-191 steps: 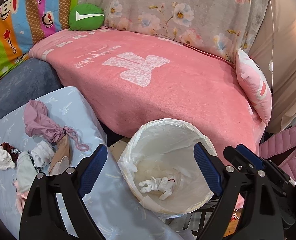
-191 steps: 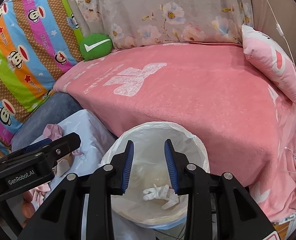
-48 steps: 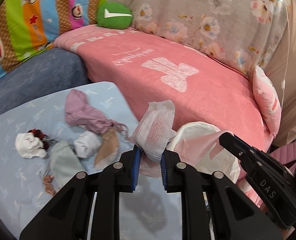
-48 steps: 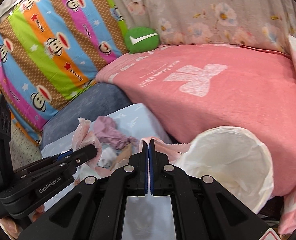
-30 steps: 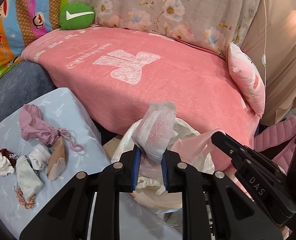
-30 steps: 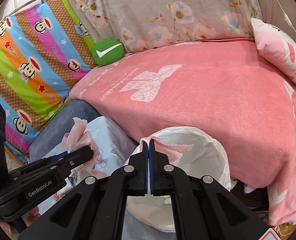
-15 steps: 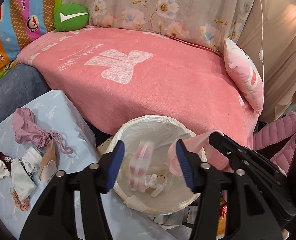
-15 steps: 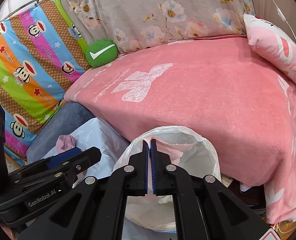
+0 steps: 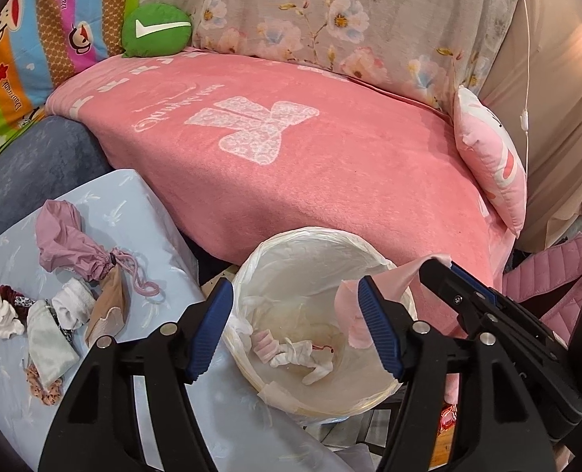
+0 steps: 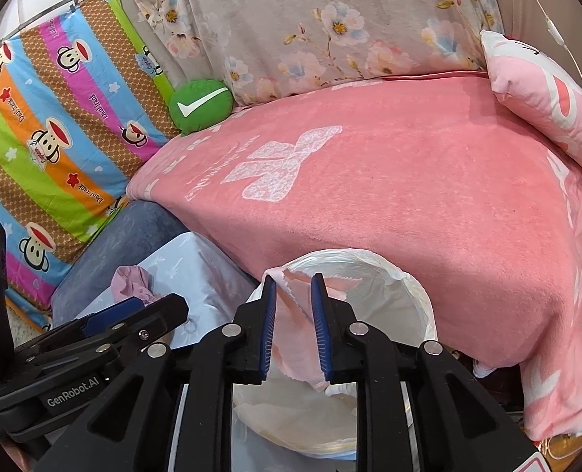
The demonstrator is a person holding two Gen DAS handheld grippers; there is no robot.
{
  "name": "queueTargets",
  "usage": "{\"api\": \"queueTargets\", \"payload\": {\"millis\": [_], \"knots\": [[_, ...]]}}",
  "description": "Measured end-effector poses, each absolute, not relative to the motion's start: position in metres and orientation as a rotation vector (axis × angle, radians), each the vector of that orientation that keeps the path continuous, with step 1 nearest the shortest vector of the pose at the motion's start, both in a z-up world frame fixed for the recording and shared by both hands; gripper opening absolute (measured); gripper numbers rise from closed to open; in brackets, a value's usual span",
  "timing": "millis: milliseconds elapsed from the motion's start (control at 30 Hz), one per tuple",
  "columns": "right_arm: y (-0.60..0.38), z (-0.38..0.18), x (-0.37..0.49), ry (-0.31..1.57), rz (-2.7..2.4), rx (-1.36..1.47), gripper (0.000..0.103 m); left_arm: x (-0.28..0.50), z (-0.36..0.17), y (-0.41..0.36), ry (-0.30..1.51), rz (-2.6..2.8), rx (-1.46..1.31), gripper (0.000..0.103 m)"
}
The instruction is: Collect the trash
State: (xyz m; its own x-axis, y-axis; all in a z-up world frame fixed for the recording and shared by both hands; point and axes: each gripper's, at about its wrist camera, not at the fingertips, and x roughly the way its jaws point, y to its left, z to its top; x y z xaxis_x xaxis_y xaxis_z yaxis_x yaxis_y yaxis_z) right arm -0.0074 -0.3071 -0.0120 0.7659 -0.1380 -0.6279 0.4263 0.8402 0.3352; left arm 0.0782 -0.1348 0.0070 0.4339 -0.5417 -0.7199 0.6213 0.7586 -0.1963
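A white-lined trash bin (image 9: 275, 259) stands between the pink bed and the blue-covered table; it also shows in the right wrist view (image 10: 417, 295). My left gripper (image 9: 295, 314) is open and empty above the bin. A pink-white pad (image 9: 265, 344) and crumpled white tissue (image 9: 302, 356) lie in the bin's bottom. My right gripper (image 10: 294, 306) has its jaws parted over the bin, with a pink wrapper (image 10: 297, 354) hanging loose between the fingers; the wrapper also shows in the left wrist view (image 9: 350, 314).
On the blue table (image 9: 141, 212) lie a mauve pouch (image 9: 67, 244), white socks (image 9: 72, 306), a white wad (image 9: 0, 314), a tan piece (image 9: 110, 306) and a grey cloth (image 9: 49, 338). The pink bed (image 9: 291, 157) is behind. A pink pillow (image 9: 491, 157) is at right.
My left gripper opened and the pad it held dropped into the bin. My right gripper's jaws have just parted around the pink wrapper. Both grippers moved from the table to above the bin.
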Motion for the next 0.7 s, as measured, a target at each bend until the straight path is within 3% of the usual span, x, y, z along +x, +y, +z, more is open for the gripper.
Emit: {"api": "queueTargets", "payload": {"millis": [133, 700], "knots": [[-0.305, -0.024, 0.0, 0.684, -0.33, 0.466, 0.028, 0.079, 0.006, -0.127, 0.858, -0.716, 0.093, 0.063], [-0.278, -0.123, -0.021, 1.013, -0.342, 0.41, 0.036, 0.081, -0.02, -0.1, 0.913, -0.66, 0.062, 0.069]]}}
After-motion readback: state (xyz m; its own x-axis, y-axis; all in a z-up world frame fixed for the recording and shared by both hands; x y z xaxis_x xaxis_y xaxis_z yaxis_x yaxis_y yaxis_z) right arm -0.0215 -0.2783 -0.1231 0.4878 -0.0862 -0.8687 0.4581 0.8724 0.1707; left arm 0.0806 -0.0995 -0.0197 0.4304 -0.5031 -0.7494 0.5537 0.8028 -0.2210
